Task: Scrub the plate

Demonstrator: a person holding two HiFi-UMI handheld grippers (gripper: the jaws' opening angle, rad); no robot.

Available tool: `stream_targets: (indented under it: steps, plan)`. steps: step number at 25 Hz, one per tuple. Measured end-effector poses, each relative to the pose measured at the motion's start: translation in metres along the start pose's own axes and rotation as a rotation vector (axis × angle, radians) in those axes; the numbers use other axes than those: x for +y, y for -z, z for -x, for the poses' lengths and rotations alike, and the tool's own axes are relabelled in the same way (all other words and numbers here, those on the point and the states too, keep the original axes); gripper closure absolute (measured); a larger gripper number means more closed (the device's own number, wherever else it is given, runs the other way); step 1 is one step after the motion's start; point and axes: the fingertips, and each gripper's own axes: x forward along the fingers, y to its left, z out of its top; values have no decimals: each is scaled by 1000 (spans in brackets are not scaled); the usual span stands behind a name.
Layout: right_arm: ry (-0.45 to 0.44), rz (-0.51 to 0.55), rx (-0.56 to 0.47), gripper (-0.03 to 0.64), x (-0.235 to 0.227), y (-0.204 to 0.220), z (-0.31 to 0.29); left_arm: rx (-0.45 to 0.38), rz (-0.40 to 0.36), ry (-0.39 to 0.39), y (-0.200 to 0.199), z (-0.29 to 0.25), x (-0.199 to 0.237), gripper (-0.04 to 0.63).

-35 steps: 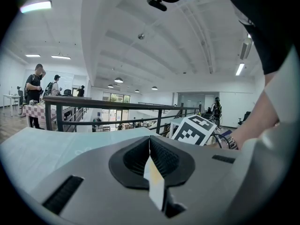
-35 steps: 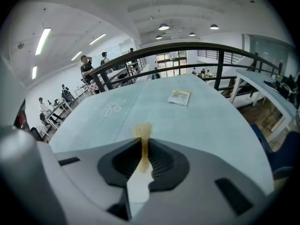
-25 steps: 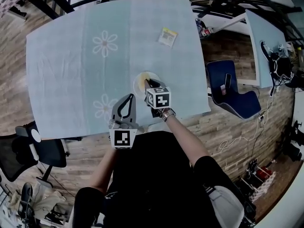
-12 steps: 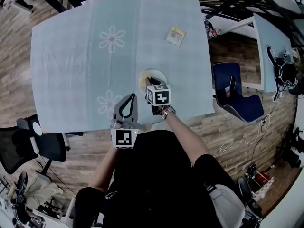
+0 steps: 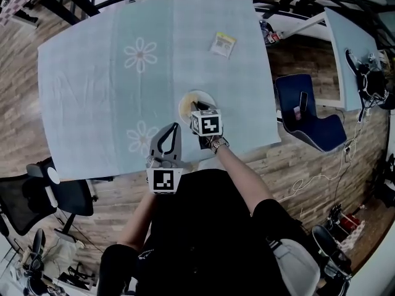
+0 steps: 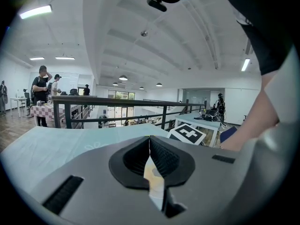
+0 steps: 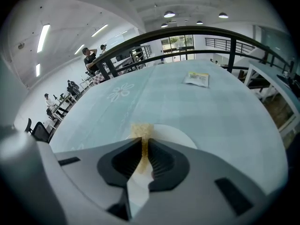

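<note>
A person in a dark top stands at a table draped in a pale blue cloth with white daisy prints (image 5: 92, 91), a two-jaw tool in each hand, with the scrubbing step apparently under way. The right gripper (image 5: 194, 108) is clamped tight on a thin tan scrubbing sponge (image 7: 140, 131). The sponge's free end pokes past the jaw tips over the left part of a round white plate (image 5: 202, 96), which sits close to the table's front edge, right of centre. Whether the sponge presses on the plate or hangs just above it is hard to tell. The left gripper (image 5: 170, 134) hovers above the cloth just left of the plate, clear of it, its jaws closed tip to tip with nothing between them. A small yellow-and-white packet (image 5: 222, 44) lies well apart, toward the far side. The next move likely calls for sweeping the sponge across the rest of the plate's face with steady downward pressure. As nothing steadies the plate, it may slide on the cloth unless the idle left gripper pins its rim.
</note>
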Motion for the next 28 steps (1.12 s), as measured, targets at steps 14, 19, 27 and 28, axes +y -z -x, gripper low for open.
stream_targets:
  steps: [14,19,27,28]
  plan:
    - [52,-16,-5,568,-30,7,7,9,-60,53,-1,-12,-13,581]
    - [79,-14,-9,569,-44,10,13,20,-55,75,5,-15,-22,581]
    - [125,-33,-23,569,-70,14,25,6,-64,124,0,-24,-41,581]
    - [129,-37,-24,569,-73,14,27,1,-53,126,-1,-25,-43,581]
